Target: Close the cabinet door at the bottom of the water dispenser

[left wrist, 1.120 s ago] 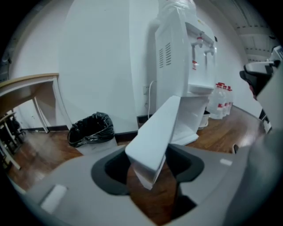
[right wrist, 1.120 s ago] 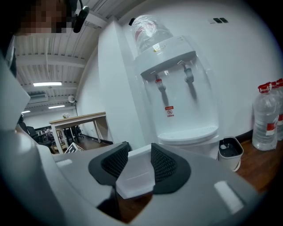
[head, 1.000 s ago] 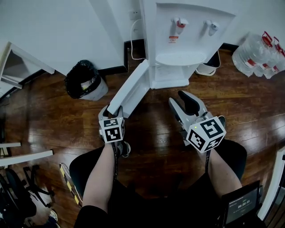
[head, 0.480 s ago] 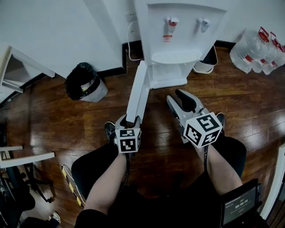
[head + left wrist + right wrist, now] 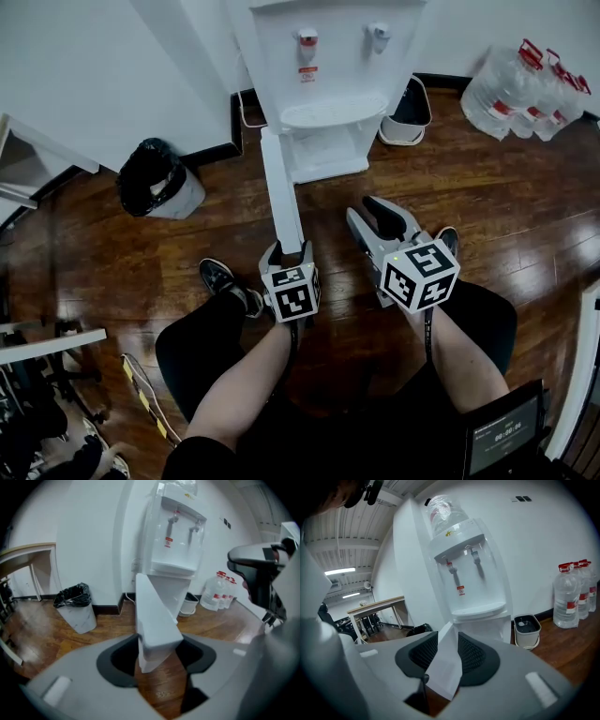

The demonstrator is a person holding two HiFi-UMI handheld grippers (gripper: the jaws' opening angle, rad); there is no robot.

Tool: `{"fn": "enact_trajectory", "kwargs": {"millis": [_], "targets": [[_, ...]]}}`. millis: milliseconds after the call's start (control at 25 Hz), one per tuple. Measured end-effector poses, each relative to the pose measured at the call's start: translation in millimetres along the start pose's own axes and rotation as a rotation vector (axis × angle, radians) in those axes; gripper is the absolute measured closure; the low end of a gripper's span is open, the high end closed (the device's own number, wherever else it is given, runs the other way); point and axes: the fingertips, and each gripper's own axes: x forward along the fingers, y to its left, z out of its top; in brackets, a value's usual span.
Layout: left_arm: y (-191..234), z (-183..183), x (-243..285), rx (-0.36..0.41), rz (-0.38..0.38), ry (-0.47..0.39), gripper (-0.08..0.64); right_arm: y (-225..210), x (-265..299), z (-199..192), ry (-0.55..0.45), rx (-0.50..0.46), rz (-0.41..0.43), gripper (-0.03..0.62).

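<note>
The white water dispenser (image 5: 323,66) stands against the wall. Its bottom cabinet door (image 5: 281,192) is open and juts straight out toward me, seen edge-on. My left gripper (image 5: 286,251) is at the door's free end. In the left gripper view the door's edge (image 5: 154,620) sits between the jaws of the left gripper (image 5: 157,654), which are opening, with gaps beside the pads. My right gripper (image 5: 375,217) hovers to the right of the door and does not touch it. Its jaws are apart and closing with nothing between them. In the right gripper view the door (image 5: 445,667) lies beyond the right gripper (image 5: 445,656).
A bin lined with a black bag (image 5: 150,178) stands left of the dispenser and a small white bucket (image 5: 405,103) right of it. Several water bottles (image 5: 520,89) are at the far right. A desk (image 5: 23,155) is at the left, and my shoe (image 5: 220,277) rests on the wooden floor.
The door has swung from slanting out to the left to pointing straight out from the dispenser. My left gripper moved right with it, at its free end. The right gripper shifted slightly.
</note>
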Motion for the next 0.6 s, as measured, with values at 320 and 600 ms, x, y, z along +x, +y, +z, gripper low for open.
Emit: {"fn": "enact_trajectory", "kwargs": {"millis": [320, 600], "targets": [[-53.9, -2.2, 10.8, 0.120, -0.139, 0.030, 0.282, -32.7, -15.6, -6.2, 0.015, 0.073, -0.042, 0.462], [-93.6, 11.1, 22.1, 0.122, -0.317, 0.101, 0.293, -43.0, -20.8, -56.2, 0.163, 0.128, -0.032, 0.460]]}}
